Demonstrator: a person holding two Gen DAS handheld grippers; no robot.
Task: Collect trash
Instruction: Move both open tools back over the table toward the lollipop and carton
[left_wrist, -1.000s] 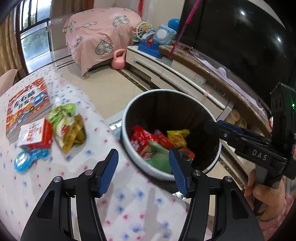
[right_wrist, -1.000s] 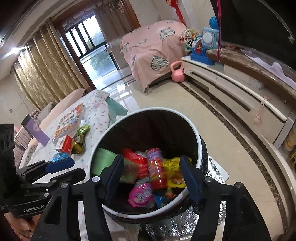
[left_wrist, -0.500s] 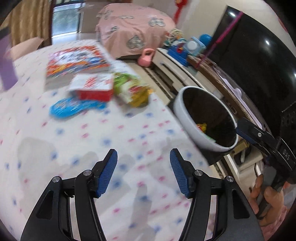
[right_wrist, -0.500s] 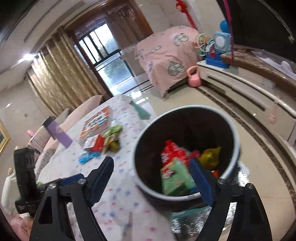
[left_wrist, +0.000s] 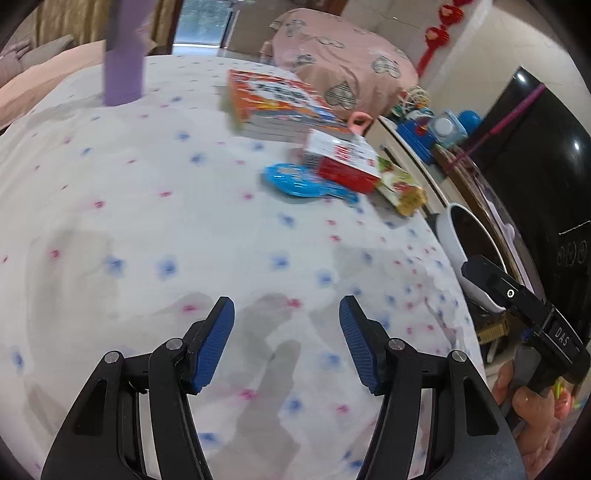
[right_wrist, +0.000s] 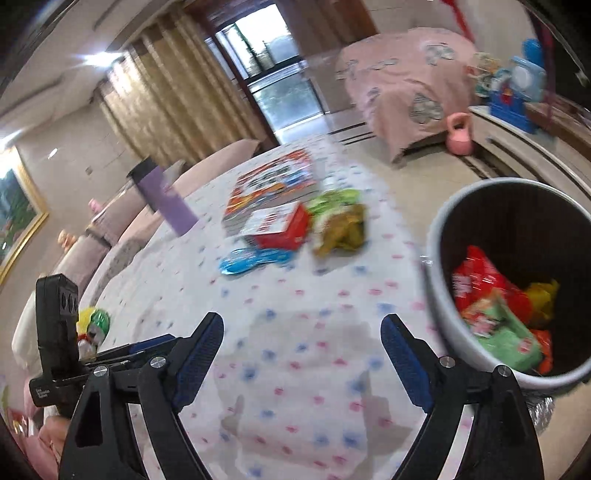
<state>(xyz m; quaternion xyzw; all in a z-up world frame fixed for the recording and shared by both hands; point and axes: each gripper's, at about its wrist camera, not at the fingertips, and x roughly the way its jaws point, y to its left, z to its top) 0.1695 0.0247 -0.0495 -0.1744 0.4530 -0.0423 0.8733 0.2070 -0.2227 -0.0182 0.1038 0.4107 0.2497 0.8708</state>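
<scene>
Litter lies on the white dotted tablecloth (left_wrist: 155, 229): a blue wrapper (left_wrist: 303, 182) (right_wrist: 255, 260) and green and yellow snack packs (left_wrist: 400, 188) (right_wrist: 340, 221), with a red box (left_wrist: 347, 162) (right_wrist: 280, 225) between them. The round bin (right_wrist: 439, 295) (left_wrist: 452, 240) stands off the table's right side and holds red (right_wrist: 480, 280) and green (right_wrist: 506, 332) packets. My left gripper (left_wrist: 286, 343) hovers open over bare cloth, well short of the litter. My right gripper (right_wrist: 301, 354) is open wide above the cloth, left of the bin, with nothing between its fingers.
A picture book (left_wrist: 277, 103) (right_wrist: 273, 184) lies beyond the red box, and a purple box (left_wrist: 123, 70) (right_wrist: 170, 203) stands further back. A yellow-green object (right_wrist: 94, 321) sits by the left gripper's body. A TV cabinet (left_wrist: 413, 147) runs behind the bin.
Both grippers swung away from over the bin, leftward onto the table. The right jaws spread wider. The left jaws kept their gap.
</scene>
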